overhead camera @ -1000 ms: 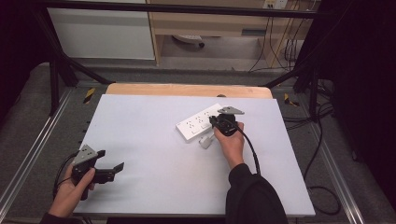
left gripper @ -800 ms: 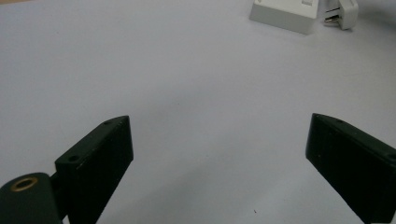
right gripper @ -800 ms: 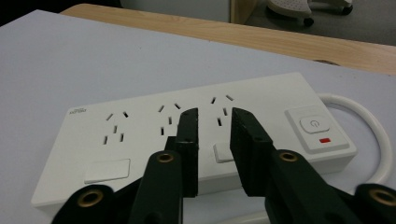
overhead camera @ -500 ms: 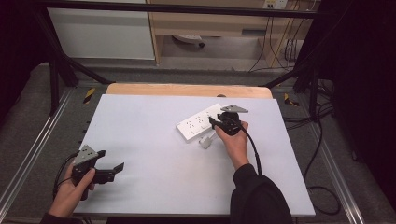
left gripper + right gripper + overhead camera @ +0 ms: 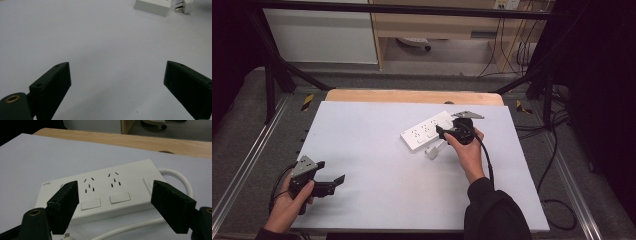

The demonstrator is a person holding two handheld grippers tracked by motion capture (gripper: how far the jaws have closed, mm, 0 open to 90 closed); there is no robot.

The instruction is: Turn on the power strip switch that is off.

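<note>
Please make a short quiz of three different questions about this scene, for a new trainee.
1. True or false: the right tongs are shut on the power strip.
2. Which tongs are nearer to the power strip? A) left tongs B) right tongs
3. Fill in: beside the power strip, on the white table, lies a white ____.

Key:
1. False; in the right gripper view the jaws stand wide apart over the strip.
2. B
3. plug

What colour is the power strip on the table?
White; the power strip shows best in the right gripper view.
</note>
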